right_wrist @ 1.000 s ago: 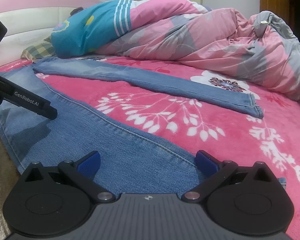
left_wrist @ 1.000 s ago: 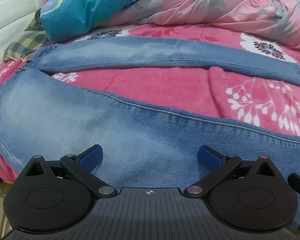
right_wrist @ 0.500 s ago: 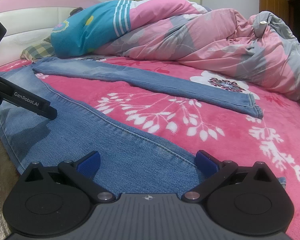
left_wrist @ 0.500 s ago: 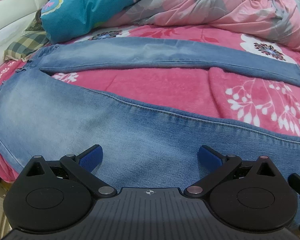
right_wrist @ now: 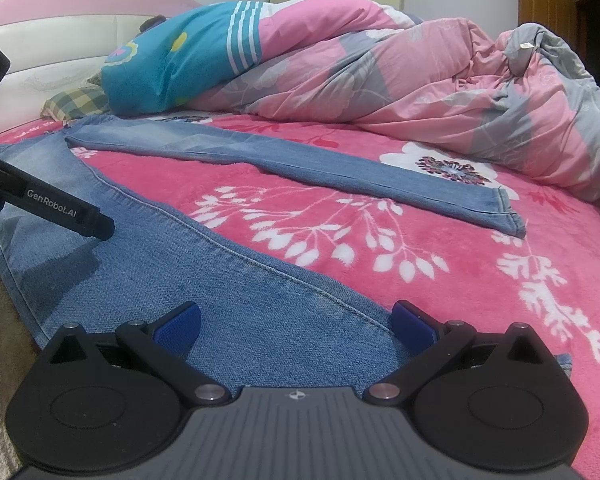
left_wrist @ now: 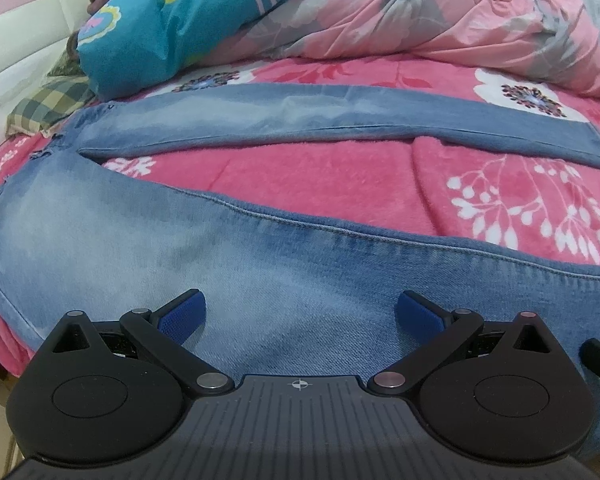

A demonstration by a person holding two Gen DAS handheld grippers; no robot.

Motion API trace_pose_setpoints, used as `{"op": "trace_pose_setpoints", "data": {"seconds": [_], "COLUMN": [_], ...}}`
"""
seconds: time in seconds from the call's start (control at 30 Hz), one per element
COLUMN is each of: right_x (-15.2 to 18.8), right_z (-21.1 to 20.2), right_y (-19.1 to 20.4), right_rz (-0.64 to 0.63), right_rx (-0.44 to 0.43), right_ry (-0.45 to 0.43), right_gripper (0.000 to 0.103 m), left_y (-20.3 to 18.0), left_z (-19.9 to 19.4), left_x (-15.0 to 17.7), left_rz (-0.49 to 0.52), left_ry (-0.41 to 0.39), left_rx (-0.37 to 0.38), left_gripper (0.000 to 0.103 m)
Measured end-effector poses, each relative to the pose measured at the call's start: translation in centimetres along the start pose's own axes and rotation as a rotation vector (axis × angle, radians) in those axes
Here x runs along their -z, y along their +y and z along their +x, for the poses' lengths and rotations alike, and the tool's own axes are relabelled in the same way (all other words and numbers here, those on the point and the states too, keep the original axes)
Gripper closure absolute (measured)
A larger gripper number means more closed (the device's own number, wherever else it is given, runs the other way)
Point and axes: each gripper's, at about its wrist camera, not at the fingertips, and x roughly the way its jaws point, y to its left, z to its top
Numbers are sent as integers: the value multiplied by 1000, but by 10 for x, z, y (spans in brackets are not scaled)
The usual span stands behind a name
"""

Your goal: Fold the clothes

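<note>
Jeans (left_wrist: pixel 148 240) lie spread flat on the pink floral blanket (left_wrist: pixel 300 176), legs splayed apart in a V: the near leg runs along the bed's front edge, the far leg (right_wrist: pixel 300 160) stretches toward the heaped pink and grey duvet (right_wrist: pixel 420 80), its hem ending just short of it. The waist end lies toward the headboard side, near a checked pillow (left_wrist: pixel 48 100). No fold shows anywhere in the garment.

Left gripper (left_wrist: pixel 300 312) hovers over the thigh part of the near leg, jaws wide, nothing between the blue pads. Right gripper (right_wrist: pixel 296 320) stands over the lower part of the same leg, close to its inner seam, jaws likewise wide and empty. In the right wrist view the left tool's black finger is seen just above the denim; contact cannot be confirmed.

Change over the last second: next to none. Both views show only a slight drift of framing; the jeans have not shifted and neither pair of jaws has narrowed. Assessment: both tools are poised along the near leg without a grip taken. The layout fits either a garment laid out for folding or one being smoothed; the pictures do not settle which.
</note>
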Motion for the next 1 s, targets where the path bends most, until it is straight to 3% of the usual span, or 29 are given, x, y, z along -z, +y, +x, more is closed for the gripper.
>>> {"op": "trace_pose_setpoints", "data": {"seconds": [0.23,0.4,0.5,0.63,0.8,0.9,1.0], "right_x": [1,-1,-6,-11,-5,1,6], "right_z": [-2,-7,-19,-35,-35,-28,-20], "right_y": [-2,-4,1,29,86,118,143], "right_rz": [-11,-12,-27,-179,-418,-532,-626], "right_rx": [-17,-36,-90,-210,-302,-339,-345], "right_ry": [-10,-22,-84,-181,-210,-207,-203], "right_gripper": [0,0,0,0,2,10,23], "left_y": [22,75,108,146,175,185,193], "left_z": [-17,-36,-44,-46,-48,-49,-51], "left_x": [-5,-4,-1,9,25,32,39], "left_rz": [-12,-139,-225,-336,-443,-474,-500], "left_ry": [-66,-118,-136,-127,-113,-117,-122], "left_rx": [-20,-73,-116,-173,-202,-204,-204], "left_gripper": [0,0,0,0,1,3,5]}}
